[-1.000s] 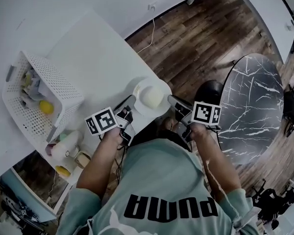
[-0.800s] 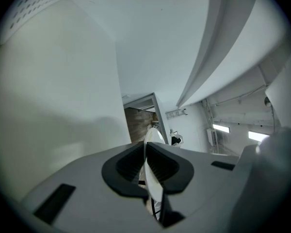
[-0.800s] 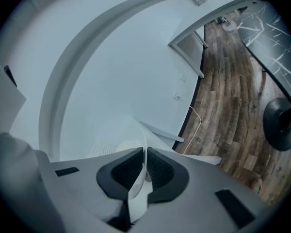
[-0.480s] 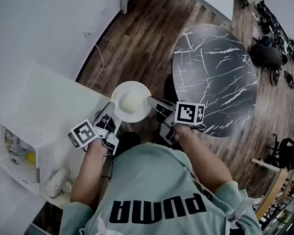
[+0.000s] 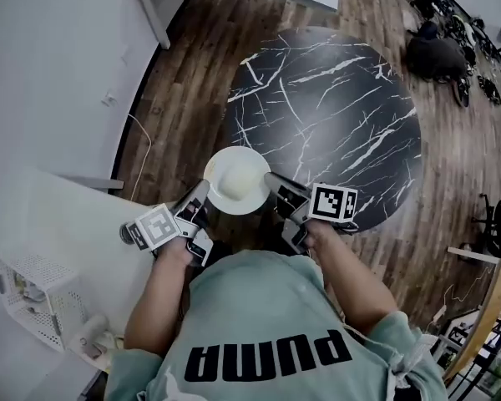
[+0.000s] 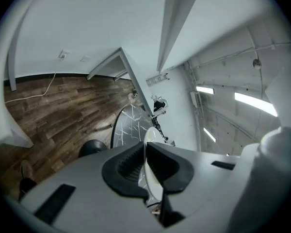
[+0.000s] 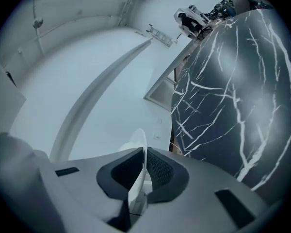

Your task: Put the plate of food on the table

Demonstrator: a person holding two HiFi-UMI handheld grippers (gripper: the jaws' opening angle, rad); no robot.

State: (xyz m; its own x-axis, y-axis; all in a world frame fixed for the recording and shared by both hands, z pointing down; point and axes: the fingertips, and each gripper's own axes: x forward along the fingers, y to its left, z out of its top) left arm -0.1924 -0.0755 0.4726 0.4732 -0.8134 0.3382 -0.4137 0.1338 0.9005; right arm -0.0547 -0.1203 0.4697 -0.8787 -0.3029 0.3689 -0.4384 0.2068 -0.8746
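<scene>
A white plate (image 5: 236,180) with a pale mound of food on it hangs in the air between both grippers, over the wooden floor at the near edge of the round black marble table (image 5: 334,115). My left gripper (image 5: 197,200) is shut on the plate's left rim (image 6: 150,171). My right gripper (image 5: 273,180) is shut on the right rim (image 7: 138,183). In both gripper views the thin white rim runs edge-on between the dark ribbed pads.
A white counter (image 5: 58,224) lies at the lower left, with a perforated white basket (image 5: 29,307) on it. A white wall and a cable are at the left. Dark equipment (image 5: 438,48) stands beyond the marble table at the upper right.
The person has turned away from the white counter towards the marble table. The plate, held by both grippers, has travelled from the counter's corner to the table's near edge.
</scene>
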